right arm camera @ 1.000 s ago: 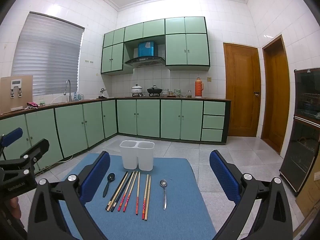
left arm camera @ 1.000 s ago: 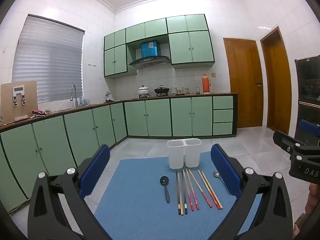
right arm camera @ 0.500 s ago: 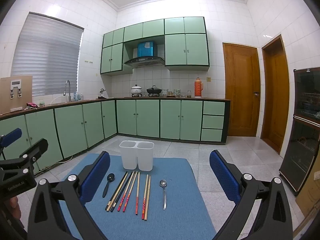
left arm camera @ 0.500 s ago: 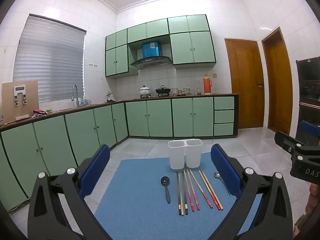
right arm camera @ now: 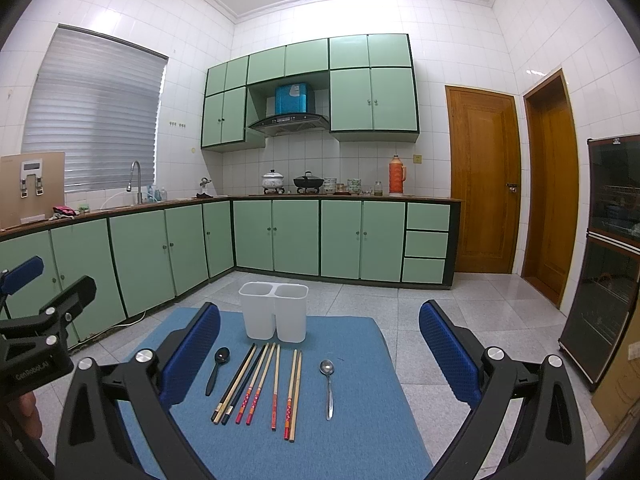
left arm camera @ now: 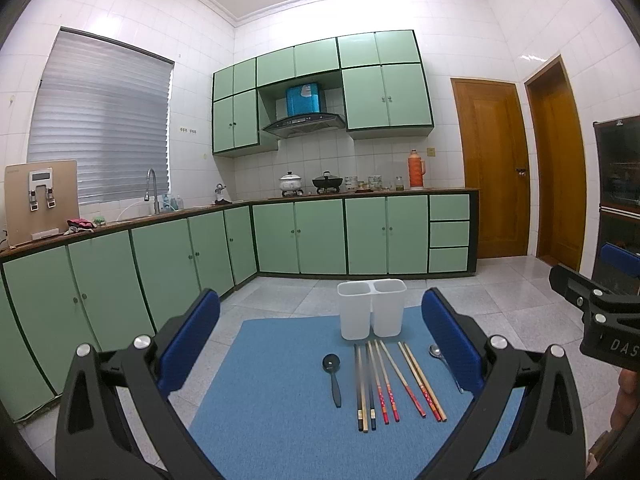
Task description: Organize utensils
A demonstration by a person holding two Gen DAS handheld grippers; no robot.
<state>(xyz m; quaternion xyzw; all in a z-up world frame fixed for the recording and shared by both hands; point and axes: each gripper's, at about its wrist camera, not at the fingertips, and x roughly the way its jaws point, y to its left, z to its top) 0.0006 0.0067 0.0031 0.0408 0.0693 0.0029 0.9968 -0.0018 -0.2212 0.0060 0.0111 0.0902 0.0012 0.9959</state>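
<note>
A white two-compartment holder (left arm camera: 371, 314) (right arm camera: 275, 311) stands at the far end of a blue mat (left arm camera: 280, 412) (right arm camera: 360, 420). In front of it lie a black spoon (left arm camera: 333, 374) (right arm camera: 216, 369), several chopsticks (left arm camera: 384, 382) (right arm camera: 260, 388) side by side, and a steel spoon (left arm camera: 438, 354) (right arm camera: 328, 386). My left gripper (left arm camera: 320, 340) hovers open above the mat's near side, nothing between its blue pads. My right gripper (right arm camera: 320, 340) is likewise open and empty, above the utensils. Each gripper shows at the edge of the other's view.
The mat lies on a table over a grey tiled floor (right arm camera: 420, 320). Green base cabinets (left arm camera: 300, 236) run along the left and back walls under a counter. Two wooden doors (right arm camera: 480, 192) stand at the right, and a dark glass cabinet (right arm camera: 604, 256) at far right.
Both views have shifted very slightly; the utensils and holder stay put, and both grippers remain open.
</note>
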